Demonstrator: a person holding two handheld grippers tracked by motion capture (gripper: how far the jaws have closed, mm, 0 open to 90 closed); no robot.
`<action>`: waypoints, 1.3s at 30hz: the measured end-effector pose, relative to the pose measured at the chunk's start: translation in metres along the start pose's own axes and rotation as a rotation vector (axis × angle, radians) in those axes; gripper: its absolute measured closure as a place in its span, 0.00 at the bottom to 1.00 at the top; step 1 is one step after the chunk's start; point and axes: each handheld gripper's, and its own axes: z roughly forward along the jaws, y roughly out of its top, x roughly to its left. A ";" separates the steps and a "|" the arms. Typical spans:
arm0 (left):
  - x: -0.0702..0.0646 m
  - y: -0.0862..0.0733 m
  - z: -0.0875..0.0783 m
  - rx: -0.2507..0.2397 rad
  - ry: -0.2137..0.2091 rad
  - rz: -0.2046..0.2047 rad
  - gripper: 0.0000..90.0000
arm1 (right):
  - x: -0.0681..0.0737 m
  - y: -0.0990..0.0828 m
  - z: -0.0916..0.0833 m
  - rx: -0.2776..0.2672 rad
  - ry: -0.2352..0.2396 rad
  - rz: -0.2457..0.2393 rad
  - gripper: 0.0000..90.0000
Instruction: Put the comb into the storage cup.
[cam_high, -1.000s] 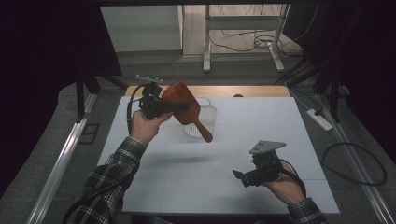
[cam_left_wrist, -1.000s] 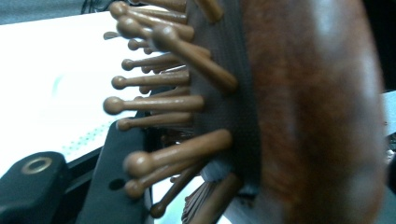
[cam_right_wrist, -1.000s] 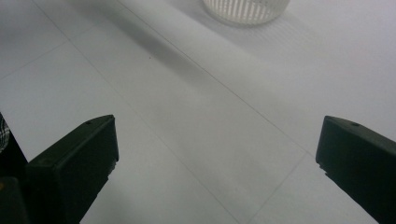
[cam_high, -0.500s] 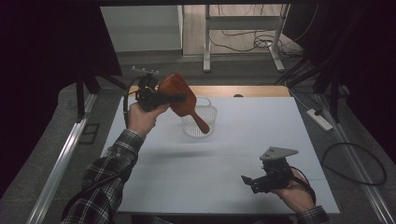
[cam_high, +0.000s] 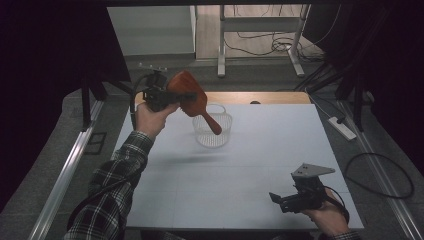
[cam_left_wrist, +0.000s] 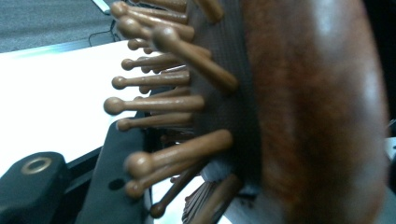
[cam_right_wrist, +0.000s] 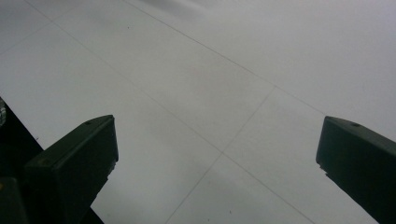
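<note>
A brown wooden paddle hairbrush (cam_high: 191, 96) is held in the air over the table's far left, my left gripper (cam_high: 181, 96) shut on its head. Its handle slants down toward a clear wire basket (cam_high: 201, 136) standing on the white table (cam_high: 250, 165). In the left gripper view the brush's back (cam_left_wrist: 308, 116) and its round-tipped wooden bristles (cam_left_wrist: 159, 103) are very close, with one black finger (cam_left_wrist: 112, 186) under them. My right gripper (cam_high: 278, 201) sits low near the table's front right corner, open, with bare table between its jaws (cam_right_wrist: 215, 154).
A wooden strip (cam_high: 270, 97) runs along the table's far edge. A power strip (cam_high: 342, 127) and cables (cam_high: 380, 175) lie on the floor to the right. A metal rail (cam_high: 65, 180) runs along the left side. Metal desk legs (cam_high: 220, 45) stand beyond.
My left hand has carried the brush a little up and back toward the far left. The right hand has drawn back toward the front right corner, jaws still apart.
</note>
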 end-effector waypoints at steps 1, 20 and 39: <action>0.001 0.001 0.000 -0.002 0.003 -0.001 0.62 | -0.001 -0.001 -0.001 -0.003 -0.003 0.004 0.00; 0.012 0.008 0.013 -0.023 0.047 -0.040 0.62 | -0.008 -0.023 -0.024 -0.007 -0.039 0.090 0.00; 0.020 -0.004 0.039 -0.029 0.064 -0.083 0.62 | -0.005 -0.029 -0.035 -0.018 -0.065 0.098 0.00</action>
